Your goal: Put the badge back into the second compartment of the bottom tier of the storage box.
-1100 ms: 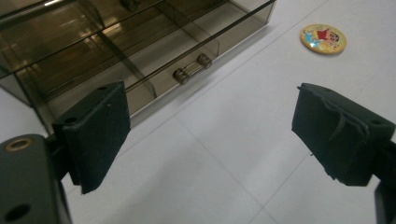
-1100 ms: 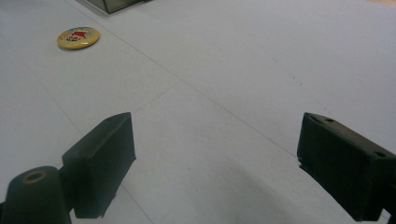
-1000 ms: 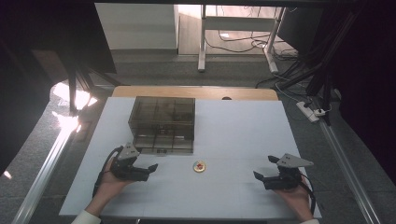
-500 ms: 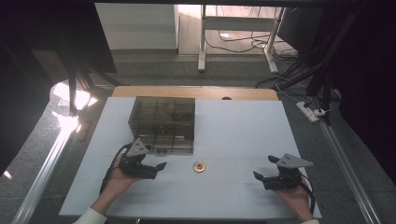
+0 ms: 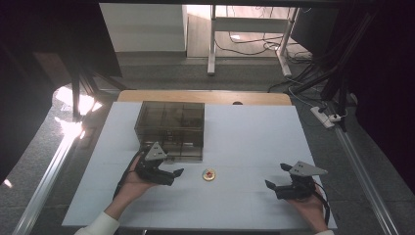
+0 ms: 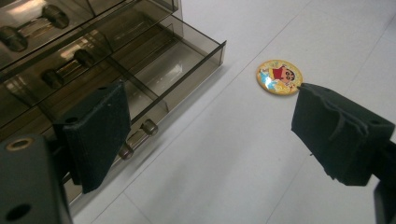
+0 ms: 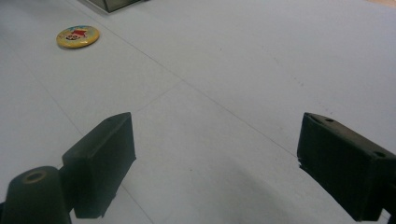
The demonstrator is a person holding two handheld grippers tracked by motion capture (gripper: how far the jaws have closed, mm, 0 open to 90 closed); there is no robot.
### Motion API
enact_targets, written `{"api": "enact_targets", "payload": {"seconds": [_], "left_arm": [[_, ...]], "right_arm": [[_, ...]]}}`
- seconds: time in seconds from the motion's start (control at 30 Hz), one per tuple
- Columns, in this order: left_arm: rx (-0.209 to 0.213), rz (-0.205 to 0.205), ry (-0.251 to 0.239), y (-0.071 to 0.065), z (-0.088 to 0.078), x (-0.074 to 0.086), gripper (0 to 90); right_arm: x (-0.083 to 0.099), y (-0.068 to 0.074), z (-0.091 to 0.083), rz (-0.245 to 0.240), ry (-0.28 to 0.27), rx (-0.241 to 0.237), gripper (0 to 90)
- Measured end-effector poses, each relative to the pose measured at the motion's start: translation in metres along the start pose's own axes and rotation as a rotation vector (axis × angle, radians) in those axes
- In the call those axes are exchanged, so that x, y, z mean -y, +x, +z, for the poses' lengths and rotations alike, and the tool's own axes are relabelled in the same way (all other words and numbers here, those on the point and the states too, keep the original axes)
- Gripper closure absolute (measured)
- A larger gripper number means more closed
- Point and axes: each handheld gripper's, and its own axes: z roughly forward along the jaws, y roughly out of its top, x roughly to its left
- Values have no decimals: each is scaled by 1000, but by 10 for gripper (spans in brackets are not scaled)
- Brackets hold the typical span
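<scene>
A smoky see-through drawer box (image 5: pixel 169 122) stands left of the table's middle. Its lowest drawer (image 6: pixel 154 70) is pulled out and looks empty, with small round knobs (image 6: pixel 149 127) on its front. A round yellow cartoon badge (image 5: pixel 209 175) lies flat on the white table just right of the drawer. It lies ahead of my left gripper near its right jaw as badge (image 6: pixel 279 77), and far off at the upper left of the right gripper view as badge (image 7: pixel 78 36). My left gripper (image 5: pixel 175 171) is open in front of the drawer, left gripper (image 6: pixel 215 126) holding nothing. My right gripper (image 5: pixel 275 176) rests open at the front right, right gripper (image 7: pixel 217 154) over bare table.
The white table (image 5: pixel 254 137) spans the view, with a wooden strip (image 5: pixel 205 97) along its far edge. Beyond it are floor, a desk frame and cables (image 5: pixel 313 73). A power strip (image 5: pixel 329 117) lies off the table's right side.
My left gripper has moved forward and to the right, up to the open drawer and nearer the badge. The right gripper has stayed put.
</scene>
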Motion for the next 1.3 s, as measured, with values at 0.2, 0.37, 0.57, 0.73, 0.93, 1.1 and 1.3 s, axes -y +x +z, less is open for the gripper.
{"api": "enact_targets", "payload": {"seconds": [0.2,0.37,0.57,0.73,0.93,1.1,1.3], "left_arm": [[9,6,8,-1,6,-4,121],[17,9,14,-2,11,-7,121],[24,18,23,-3,17,-11,120],[33,24,30,-6,22,-16,121],[47,34,39,-10,30,-19,121],[58,50,48,-16,37,-23,122],[72,71,57,-23,45,-29,122]], "right_arm": [[0,0,0,1,2,2,115],[1,-1,0,0,4,2,115],[1,-1,1,-2,10,-1,116],[0,0,1,-2,8,-3,116],[1,0,1,-5,15,5,117],[0,0,2,-10,16,7,117],[0,0,1,-11,17,7,117]]}}
